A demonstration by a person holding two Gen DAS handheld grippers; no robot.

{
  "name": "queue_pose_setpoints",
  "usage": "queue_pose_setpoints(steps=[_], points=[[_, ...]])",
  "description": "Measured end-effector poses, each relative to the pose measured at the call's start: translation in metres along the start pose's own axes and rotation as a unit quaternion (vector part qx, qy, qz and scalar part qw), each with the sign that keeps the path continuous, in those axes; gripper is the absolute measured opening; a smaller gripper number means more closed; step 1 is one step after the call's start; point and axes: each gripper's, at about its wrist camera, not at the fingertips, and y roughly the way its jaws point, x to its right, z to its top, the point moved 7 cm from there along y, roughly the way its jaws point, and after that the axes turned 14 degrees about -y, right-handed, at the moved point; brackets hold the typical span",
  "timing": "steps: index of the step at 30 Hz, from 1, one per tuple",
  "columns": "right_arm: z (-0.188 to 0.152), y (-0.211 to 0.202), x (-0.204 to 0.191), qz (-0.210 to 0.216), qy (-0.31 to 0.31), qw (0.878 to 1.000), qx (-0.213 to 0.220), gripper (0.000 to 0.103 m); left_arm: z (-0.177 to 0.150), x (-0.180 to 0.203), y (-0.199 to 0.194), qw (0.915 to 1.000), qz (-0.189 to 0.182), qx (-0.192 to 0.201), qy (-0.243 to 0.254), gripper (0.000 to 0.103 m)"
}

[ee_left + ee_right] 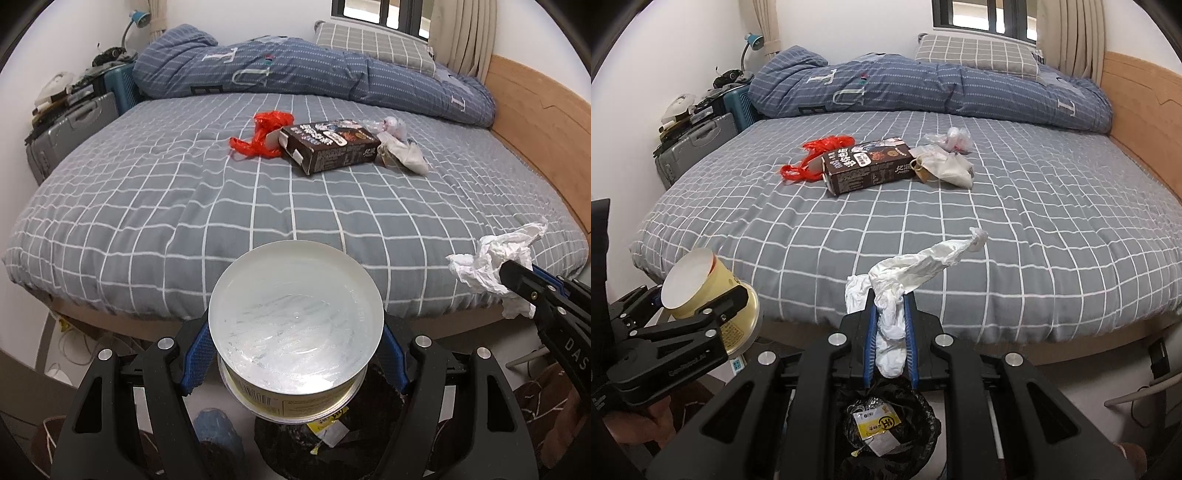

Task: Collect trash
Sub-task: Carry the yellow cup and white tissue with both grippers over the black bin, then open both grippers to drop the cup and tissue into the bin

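My left gripper is shut on a yellow paper cup, held bottom-up over the black-lined trash bin; the same cup shows at the left of the right wrist view. A crumpled white tissue is pinched in my right gripper, above the bin; that tissue also shows at the right of the left wrist view. On the grey checked bed lie a red plastic bag, a brown carton and white wrappers.
A folded blue quilt and a pillow lie at the bed's far end. Suitcases stand by the left wall. A wooden headboard runs along the right. A yellow packet lies inside the bin.
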Motion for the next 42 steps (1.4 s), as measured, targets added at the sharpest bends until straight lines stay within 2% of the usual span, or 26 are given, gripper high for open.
queue_pose_setpoints(steps=[11, 22, 31, 42], points=[[-0.029, -0.014, -0.007, 0.001, 0.005, 1.0, -0.014, 0.014, -0.029, -0.005, -0.01, 0.9998, 0.004, -0.02, -0.005, 0.072], [-0.069, -0.01, -0.02, 0.013, 0.01, 0.998, -0.058, 0.014, -0.062, -0.004, -0.004, 0.9988, 0.004, -0.049, 0.004, 0.072], [-0.101, 0.033, -0.02, 0.037, 0.03, 0.992, -0.115, 0.014, -0.077, -0.019, 0.034, 0.9964, 0.02, -0.082, 0.006, 0.072], [-0.126, 0.09, -0.048, 0.052, -0.002, 0.983, -0.176, 0.015, -0.094, -0.048, 0.071, 0.9925, 0.037, -0.117, -0.004, 0.072]])
